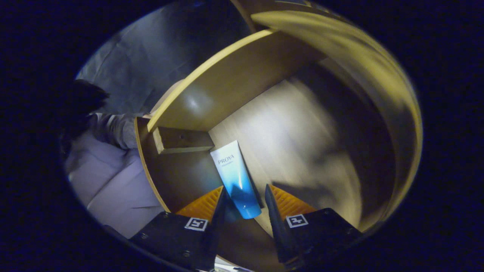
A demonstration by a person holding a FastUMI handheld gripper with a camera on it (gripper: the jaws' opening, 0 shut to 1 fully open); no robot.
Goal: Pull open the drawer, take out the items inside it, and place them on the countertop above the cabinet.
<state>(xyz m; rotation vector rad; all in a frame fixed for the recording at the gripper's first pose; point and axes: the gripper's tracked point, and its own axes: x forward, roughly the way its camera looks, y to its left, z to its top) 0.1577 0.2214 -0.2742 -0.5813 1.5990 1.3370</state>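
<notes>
I look down into the pulled-out wooden drawer (287,124), its pale floor lit in the middle. A blue-and-white cosmetic tube (236,177) lies on the drawer floor near the corner, its cap end toward me. My gripper (245,196) is open and hangs over the tube. The tube's lower end sits between the two fingers, with a small gap on each side. Neither finger presses on it.
A small wooden block (183,139) is fixed to the drawer's inner wall beside the tube. The drawer's side wall (234,75) rises beyond it. A person in light clothing (109,177) stands outside the drawer, next to its front panel.
</notes>
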